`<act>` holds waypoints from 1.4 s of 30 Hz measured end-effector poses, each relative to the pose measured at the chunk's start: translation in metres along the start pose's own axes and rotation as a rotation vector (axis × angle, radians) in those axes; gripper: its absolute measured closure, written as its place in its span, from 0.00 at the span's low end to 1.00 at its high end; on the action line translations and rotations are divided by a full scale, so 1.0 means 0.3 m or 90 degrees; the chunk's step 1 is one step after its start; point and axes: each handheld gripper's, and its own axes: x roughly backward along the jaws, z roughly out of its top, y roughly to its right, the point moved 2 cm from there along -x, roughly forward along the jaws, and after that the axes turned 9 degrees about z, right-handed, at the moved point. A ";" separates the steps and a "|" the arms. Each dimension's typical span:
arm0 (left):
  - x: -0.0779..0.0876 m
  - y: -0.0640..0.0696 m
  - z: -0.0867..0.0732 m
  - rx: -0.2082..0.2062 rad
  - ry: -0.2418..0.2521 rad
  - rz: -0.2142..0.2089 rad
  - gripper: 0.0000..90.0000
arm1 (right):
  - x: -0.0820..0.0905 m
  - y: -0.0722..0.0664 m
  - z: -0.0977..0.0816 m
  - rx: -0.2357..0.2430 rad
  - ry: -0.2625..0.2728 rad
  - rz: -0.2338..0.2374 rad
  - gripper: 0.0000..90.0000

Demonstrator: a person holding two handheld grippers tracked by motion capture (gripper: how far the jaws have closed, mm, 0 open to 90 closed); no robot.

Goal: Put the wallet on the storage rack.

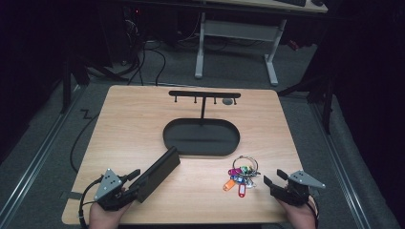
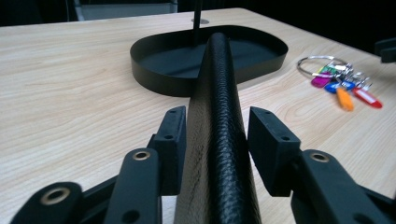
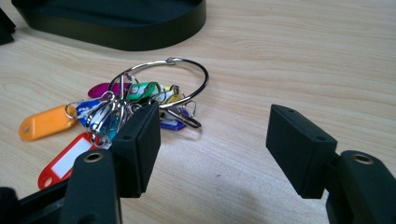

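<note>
One black leather-textured case (image 1: pixel 159 173) is seen lying on the wooden table (image 1: pixel 133 119), its far end resting just beside the rim of the one black oval tray (image 1: pixel 201 137). The case's near end is placed between the jaws of the left gripper (image 1: pixel 135 180). In the left gripper view the case (image 2: pixel 218 140) runs up the middle; the left pad lies against its side or very close to it, while a narrow gap is seen at the right pad, so the jaws stand apart and the case is not clamped.

One T-shaped black stand (image 1: pixel 204 95) rises from the tray, and four small pegs can be counted under its crossbar.

One bunch of keys (image 1: pixel 241 175) lies on the table near the tray's right end. One large metal ring (image 3: pixel 175 84) is seen, with plastic tags in orange, red, blue, green and purple; their exact count cannot be told.

The right gripper (image 1: pixel 275 177) is held just right of the keys, its two jaws spread apart with nothing between them. In the right gripper view the keys lie beside and behind its left jaw.
</note>
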 end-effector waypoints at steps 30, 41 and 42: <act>-0.043 0.104 0.025 -0.152 -0.177 0.119 0.50 | -0.055 -0.002 0.034 0.033 -0.015 0.073 0.39; -0.082 0.128 0.135 -0.236 -0.264 0.092 0.53 | -0.027 -0.003 0.041 0.026 0.001 0.071 0.39; -0.086 0.129 0.143 -0.242 -0.267 0.093 0.53 | -0.025 -0.003 0.041 0.027 0.002 0.071 0.39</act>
